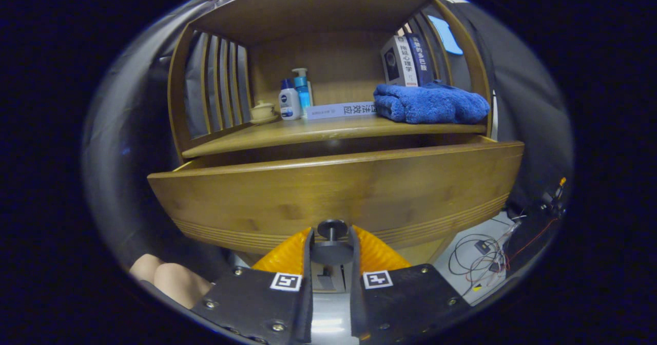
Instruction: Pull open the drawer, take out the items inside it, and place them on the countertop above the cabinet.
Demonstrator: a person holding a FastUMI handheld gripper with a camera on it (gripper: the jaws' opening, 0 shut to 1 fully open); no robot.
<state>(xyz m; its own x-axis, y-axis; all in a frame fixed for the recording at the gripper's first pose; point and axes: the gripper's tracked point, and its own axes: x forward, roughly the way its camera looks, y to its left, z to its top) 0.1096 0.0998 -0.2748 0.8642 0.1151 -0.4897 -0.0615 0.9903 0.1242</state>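
Observation:
The wooden drawer front point(359, 191) stands pulled out a little from the cabinet, leaving a dark gap under the countertop point(308, 132). What lies inside the drawer is hidden behind its front. My gripper point(332, 252) is shut on the drawer's dark round knob point(332, 229), one finger pressing on each side of the knob's head.
On the countertop lie a folded blue towel point(428, 103) at the right and a flat book point(341, 110). Two bottles point(293, 98) and a small cup point(263, 111) stand at the back left, with upright books point(403, 60) behind the towel. A person's knee point(169, 278) is beside my left finger. Cables point(482, 252) lie on the floor at the right.

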